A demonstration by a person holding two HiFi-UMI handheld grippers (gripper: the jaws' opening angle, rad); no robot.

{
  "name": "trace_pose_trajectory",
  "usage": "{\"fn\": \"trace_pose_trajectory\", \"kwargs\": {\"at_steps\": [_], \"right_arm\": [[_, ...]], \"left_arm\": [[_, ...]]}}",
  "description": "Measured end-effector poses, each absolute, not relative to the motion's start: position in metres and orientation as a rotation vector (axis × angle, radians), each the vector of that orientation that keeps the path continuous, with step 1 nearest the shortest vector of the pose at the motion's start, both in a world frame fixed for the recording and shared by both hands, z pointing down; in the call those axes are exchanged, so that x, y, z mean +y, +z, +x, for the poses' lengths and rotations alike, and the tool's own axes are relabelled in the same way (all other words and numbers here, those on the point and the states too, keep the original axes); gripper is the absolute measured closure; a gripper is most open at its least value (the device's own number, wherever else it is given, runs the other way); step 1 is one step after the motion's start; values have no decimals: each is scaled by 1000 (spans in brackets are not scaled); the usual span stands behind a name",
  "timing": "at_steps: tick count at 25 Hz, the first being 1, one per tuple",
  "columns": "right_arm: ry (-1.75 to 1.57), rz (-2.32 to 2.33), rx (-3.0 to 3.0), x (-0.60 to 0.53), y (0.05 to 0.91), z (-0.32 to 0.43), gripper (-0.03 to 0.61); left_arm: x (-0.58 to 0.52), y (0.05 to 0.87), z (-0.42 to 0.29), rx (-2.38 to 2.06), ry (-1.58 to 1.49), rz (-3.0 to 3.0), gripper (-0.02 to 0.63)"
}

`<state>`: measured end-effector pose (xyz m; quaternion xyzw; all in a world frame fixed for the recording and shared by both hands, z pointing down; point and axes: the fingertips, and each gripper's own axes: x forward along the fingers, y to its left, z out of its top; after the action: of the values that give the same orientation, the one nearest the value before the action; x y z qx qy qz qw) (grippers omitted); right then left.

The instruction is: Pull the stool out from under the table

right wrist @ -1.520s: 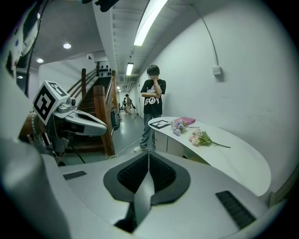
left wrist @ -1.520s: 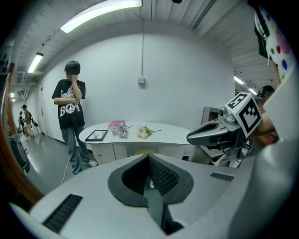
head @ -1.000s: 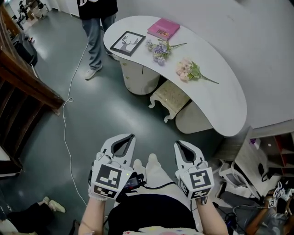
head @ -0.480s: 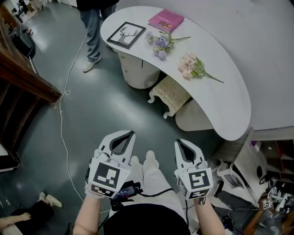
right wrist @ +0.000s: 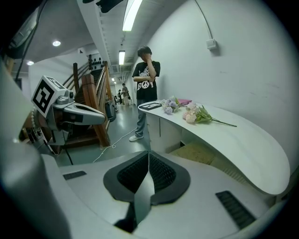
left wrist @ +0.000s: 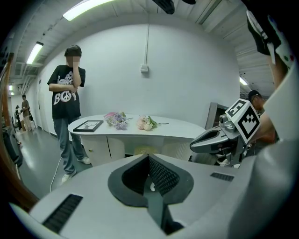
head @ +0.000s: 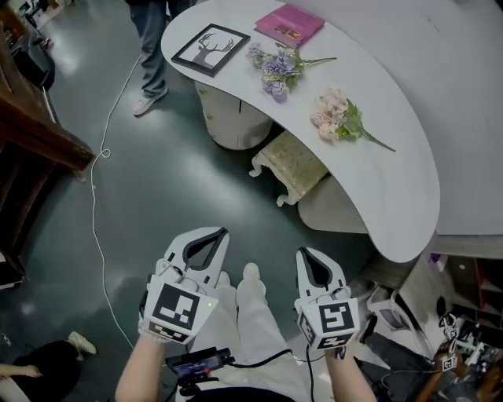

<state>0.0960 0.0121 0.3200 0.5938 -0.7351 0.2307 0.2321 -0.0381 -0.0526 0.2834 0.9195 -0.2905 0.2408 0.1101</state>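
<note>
A cream stool with curved white legs stands half under the white curved table; in the right gripper view the stool shows beneath the tabletop. My left gripper is shut and empty, well short of the stool, over the dark floor. My right gripper is shut and empty too, beside the left one and nearer the table's edge. In the left gripper view the table lies straight ahead with the stool in its recess.
On the table lie a framed deer picture, a pink book and two flower bunches. A person stands at the table's far end. A white cable trails across the floor. Wooden stairs at left, clutter at right.
Both grippers have sunk lower and moved forward a little, still shut. The view has shifted toward the table, so the stool sits closer in frame.
</note>
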Motion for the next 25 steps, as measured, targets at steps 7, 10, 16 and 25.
{"fn": "trace_pose_trajectory", "kwargs": {"at_steps": [7,10,16,25], "right_arm": [[660,1614,-1992,-8,371,111,541],[675,1614,-1972,-17,393,119,543],[689,1609,-1941,-33,438,134,541],[725,1620,-1901,-60,508,156,543]], "left_arm": [[-79,334,-20,-832,717,2705,597],[-92,356,-14,-828,719,2702,597],[-118,408,2,-820,749,2696,597],[-155,479,23,-825,744,2651,597]]}}
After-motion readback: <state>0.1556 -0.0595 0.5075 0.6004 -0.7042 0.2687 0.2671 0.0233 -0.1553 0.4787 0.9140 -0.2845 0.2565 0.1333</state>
